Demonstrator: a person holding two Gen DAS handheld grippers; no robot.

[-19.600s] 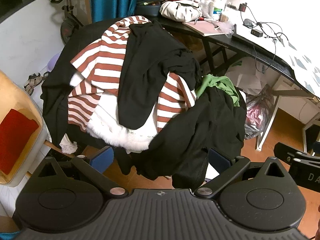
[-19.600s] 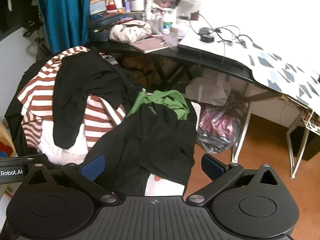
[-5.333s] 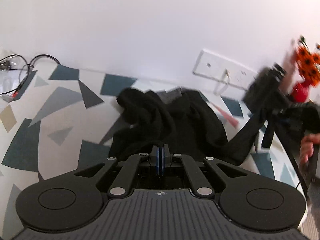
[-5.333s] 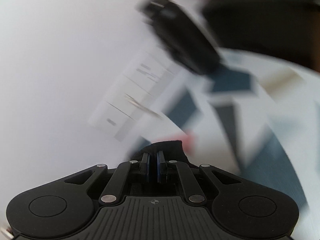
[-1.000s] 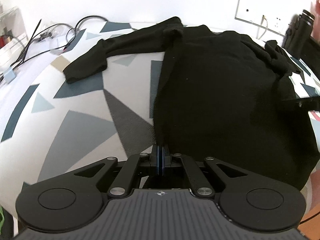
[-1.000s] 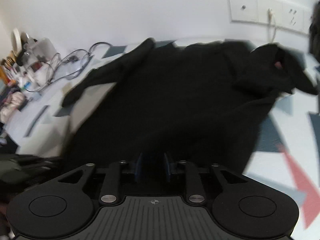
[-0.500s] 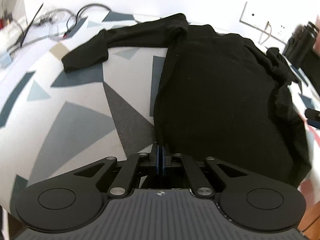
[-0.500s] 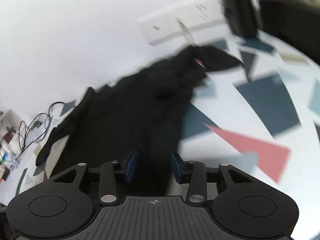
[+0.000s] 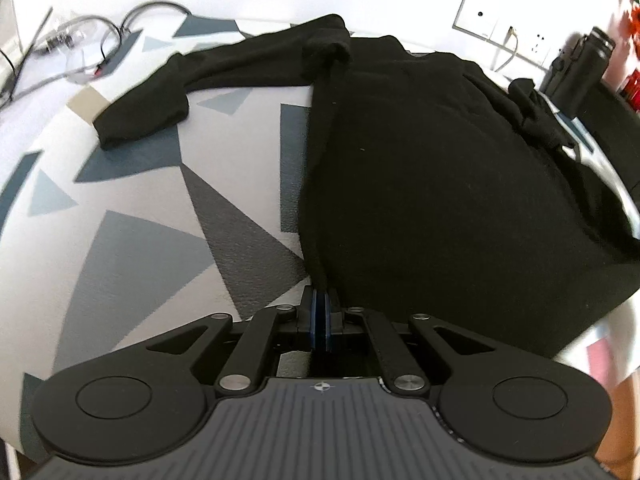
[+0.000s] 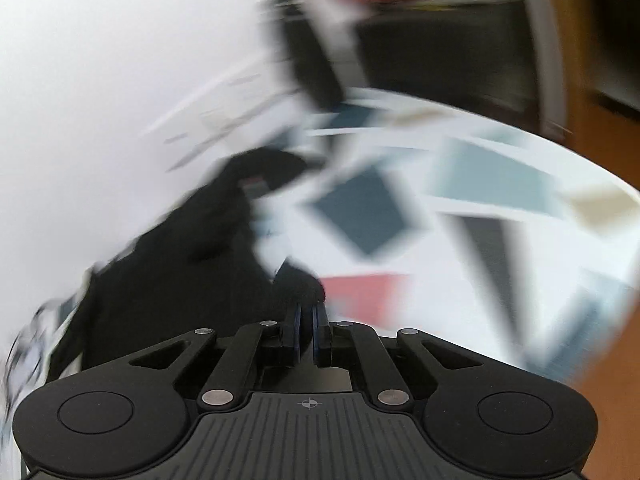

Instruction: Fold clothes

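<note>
black flask (image 9: 576, 68) beside black garment (image 9: 440, 184), cables (image 9: 92, 40) beyond

left gripper (image 9: 320, 312) easing open; right gripper (image 10: 306, 322) clamped shut.

Ahead of the left gripper (image 9: 319, 312), which is black with blue pads, lies a plain black garment (image 9: 440, 184). The cloth under it (image 9: 132, 208) is white with grey and dark blue triangles; near the right gripper (image 10: 306, 320) there is a red patch (image 10: 360, 292).
</note>
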